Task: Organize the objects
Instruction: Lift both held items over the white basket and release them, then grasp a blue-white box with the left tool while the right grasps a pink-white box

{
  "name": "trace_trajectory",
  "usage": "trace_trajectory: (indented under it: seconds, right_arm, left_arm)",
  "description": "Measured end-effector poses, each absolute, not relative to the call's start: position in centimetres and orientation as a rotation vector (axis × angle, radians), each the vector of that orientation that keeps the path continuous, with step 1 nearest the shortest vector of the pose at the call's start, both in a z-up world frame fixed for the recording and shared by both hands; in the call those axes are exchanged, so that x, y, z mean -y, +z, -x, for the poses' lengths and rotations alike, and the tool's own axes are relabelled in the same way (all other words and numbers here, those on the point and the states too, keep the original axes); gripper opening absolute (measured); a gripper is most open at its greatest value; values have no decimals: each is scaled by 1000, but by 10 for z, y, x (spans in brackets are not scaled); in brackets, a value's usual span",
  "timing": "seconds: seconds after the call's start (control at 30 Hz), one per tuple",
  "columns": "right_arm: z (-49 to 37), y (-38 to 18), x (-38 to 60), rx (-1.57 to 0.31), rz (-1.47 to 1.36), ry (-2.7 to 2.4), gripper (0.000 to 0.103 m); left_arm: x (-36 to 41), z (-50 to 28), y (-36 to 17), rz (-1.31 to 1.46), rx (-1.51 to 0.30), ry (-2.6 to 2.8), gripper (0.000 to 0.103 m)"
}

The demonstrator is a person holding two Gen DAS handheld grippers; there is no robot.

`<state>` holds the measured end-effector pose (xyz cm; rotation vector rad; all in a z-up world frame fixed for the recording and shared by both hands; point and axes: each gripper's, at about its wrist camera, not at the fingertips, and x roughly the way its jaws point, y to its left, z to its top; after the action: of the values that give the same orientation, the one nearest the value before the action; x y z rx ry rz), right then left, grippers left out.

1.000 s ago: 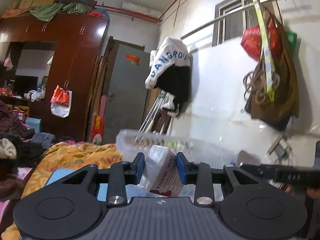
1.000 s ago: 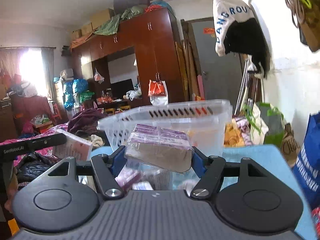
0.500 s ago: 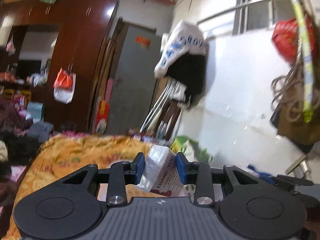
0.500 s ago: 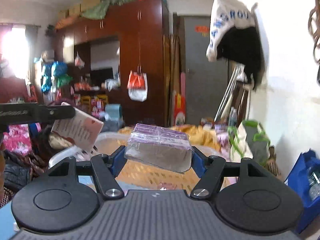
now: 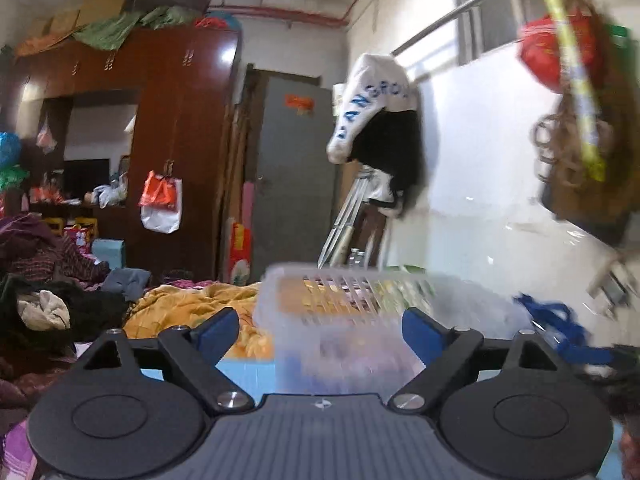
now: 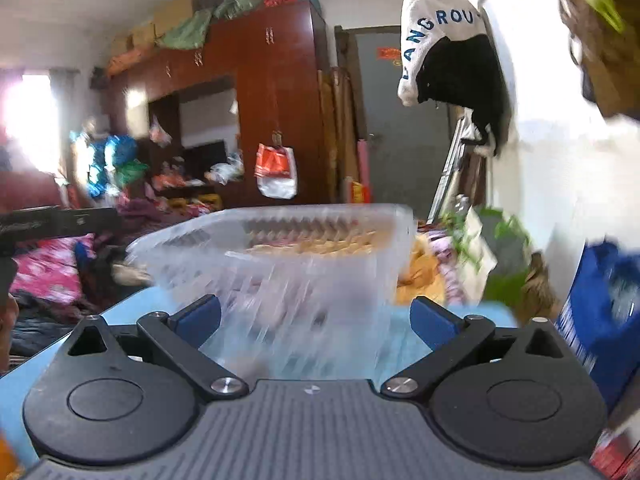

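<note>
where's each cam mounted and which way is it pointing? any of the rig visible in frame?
Left wrist: sits on the left gripper, looking forward between its open blue pads at the clear slotted basket, with the wardrobe and grey door beyond; only its own fingers and body show.
Right wrist: sits on the right gripper, open, facing the same basket; the left gripper's black body pokes in at the left edge.
Shared: basket, wardrobe, door, white lettered garment on the wall.

Both wrist cams sit low behind their own fingers, facing nearly level across the room. Each is close to the clear slotted basket (image 5: 352, 312) (image 6: 280, 248). Shared background: brown wardrobe (image 5: 176, 128) (image 6: 276, 92), grey door (image 5: 296, 168) (image 6: 396, 120).
</note>
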<state>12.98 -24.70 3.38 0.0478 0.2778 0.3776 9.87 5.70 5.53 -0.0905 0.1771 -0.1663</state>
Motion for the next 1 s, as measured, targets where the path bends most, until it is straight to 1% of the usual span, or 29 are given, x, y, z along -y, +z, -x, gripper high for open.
trace_trajectory:
  seconds: [0.1,0.17,0.2,0.23,0.27,0.3,0.4,0.57,0.6,0.63,0.67,0.77,0.8,0.83,0.87,0.9,1.0]
  right_arm:
    - [-95,7,259,-228,-97,379,103]
    - [-86,1,257,-211,-100,445,101]
    - [-85,-1,254,-210,-89,460,90]
    - [-86,-1,250,-216,-68,457,83]
    - [-90,-1,246,-226,-47,457,71]
    - [-92,-3,244,-239,-43,467,67]
    - [-97,-7,243,-270,-54,515,58]
    - [-96,-5,231,-257,8,534,55]
    - [-96,-6,228,-266,20,538,51]
    - [-96,-7,227,-274,34,540,50]
    - [-94,-8,225,-272,47,533,50]
    - [-87,-12,219,-265,91,518,50]
    - [-86,-13,218,-263,103,515,50]
    - [-86,-14,217,-260,113,514,49]
    - [-86,-14,216,-261,124,516,42]
    - [-85,-15,214,-267,133,512,32]
    - [-85,-16,215,-268,130,519,31]
  left_arm:
    - [-56,-74,32,151,-222,-230,91]
    - [-50,-68,26,171,-240,-278,91]
    - [-45,-69,24,168,-250,-291,91]
    - [-41,-70,23,156,-258,-297,91]
    - [-35,-70,22,144,-261,-297,91]
    - [-31,-70,20,137,-266,-295,91]
    - [-23,-77,13,123,-300,-314,91]
    - [-8,-84,7,83,-339,-308,88]
    - [-6,-83,3,78,-350,-308,84]
    - [-4,-85,2,70,-367,-302,76]
    - [-2,-86,1,66,-375,-299,76]
    - [3,-82,0,60,-369,-313,65]
    - [8,-81,0,44,-360,-307,60]
    - [10,-79,0,35,-351,-302,50]
    - [11,-77,0,28,-340,-299,50]
    - [13,-74,-1,17,-329,-287,50]
    - [10,-69,0,11,-300,-283,45]
